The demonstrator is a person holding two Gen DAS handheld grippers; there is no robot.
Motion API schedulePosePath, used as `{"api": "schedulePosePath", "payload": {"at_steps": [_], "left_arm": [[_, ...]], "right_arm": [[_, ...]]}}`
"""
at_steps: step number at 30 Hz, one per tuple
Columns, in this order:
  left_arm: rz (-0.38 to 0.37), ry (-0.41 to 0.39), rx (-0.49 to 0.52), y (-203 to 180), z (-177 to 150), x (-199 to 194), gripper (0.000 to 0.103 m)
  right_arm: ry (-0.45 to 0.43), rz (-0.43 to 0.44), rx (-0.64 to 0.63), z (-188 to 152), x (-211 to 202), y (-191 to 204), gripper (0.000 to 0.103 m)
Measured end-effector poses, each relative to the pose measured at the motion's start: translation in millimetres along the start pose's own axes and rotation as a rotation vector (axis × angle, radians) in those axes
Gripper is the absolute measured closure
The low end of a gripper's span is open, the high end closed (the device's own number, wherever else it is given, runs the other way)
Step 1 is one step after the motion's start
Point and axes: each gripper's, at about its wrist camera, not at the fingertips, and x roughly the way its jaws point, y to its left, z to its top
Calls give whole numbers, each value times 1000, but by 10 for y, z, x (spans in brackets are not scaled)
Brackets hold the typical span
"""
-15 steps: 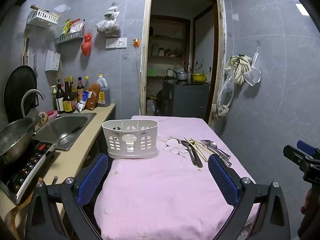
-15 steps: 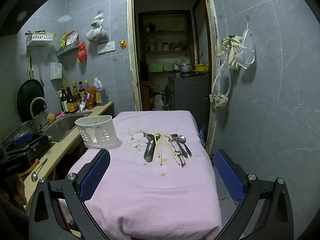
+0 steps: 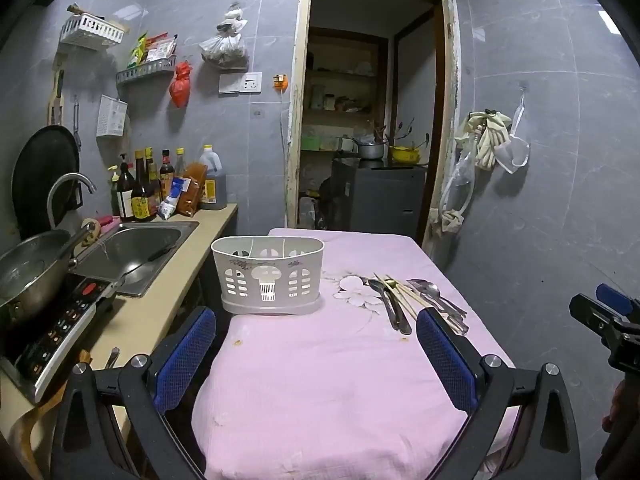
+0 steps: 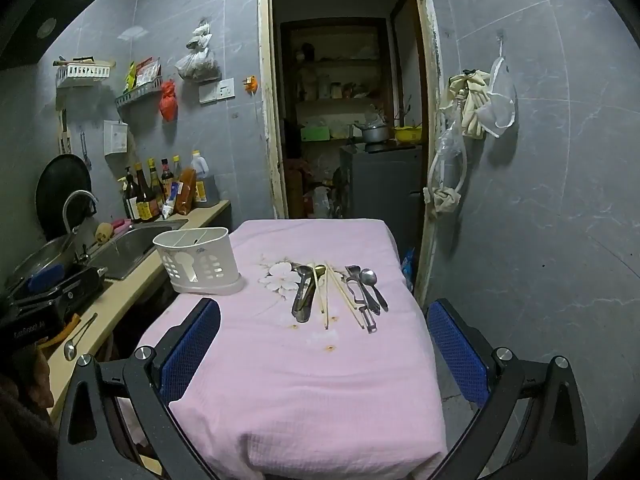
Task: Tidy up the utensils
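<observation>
A white slotted utensil holder [image 3: 268,280] [image 4: 198,262] stands upright at the left of a table under a pink cloth [image 3: 320,380] [image 4: 304,380]. To its right lie metal spoons [image 4: 304,292] [image 3: 390,304], wooden chopsticks [image 4: 326,294] [image 3: 404,294] and more spoons with a peeler [image 4: 366,290] [image 3: 440,300]. My left gripper [image 3: 316,344] hovers open over the near cloth, short of the holder, nothing between its blue pads. My right gripper [image 4: 324,340] is open too, empty, near the table's front, short of the utensils. Its tip [image 3: 604,312] shows at the left wrist view's right edge.
Left of the table runs a counter with a steel sink [image 3: 132,252], a wok [image 3: 28,276] on an induction cooker [image 3: 60,328], sauce bottles [image 3: 148,188] and a loose spoon [image 4: 78,338]. A doorway [image 3: 368,140] opens behind the table. Bags hang on the right wall [image 4: 476,108].
</observation>
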Motion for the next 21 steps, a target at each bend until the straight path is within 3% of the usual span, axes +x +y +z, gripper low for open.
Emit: {"api": "schedulePosePath", "payload": {"at_steps": [21], "left_arm": [[7, 6, -5, -30, 32, 5, 2]], "right_arm": [[6, 1, -4, -36, 28, 78, 1]]}}
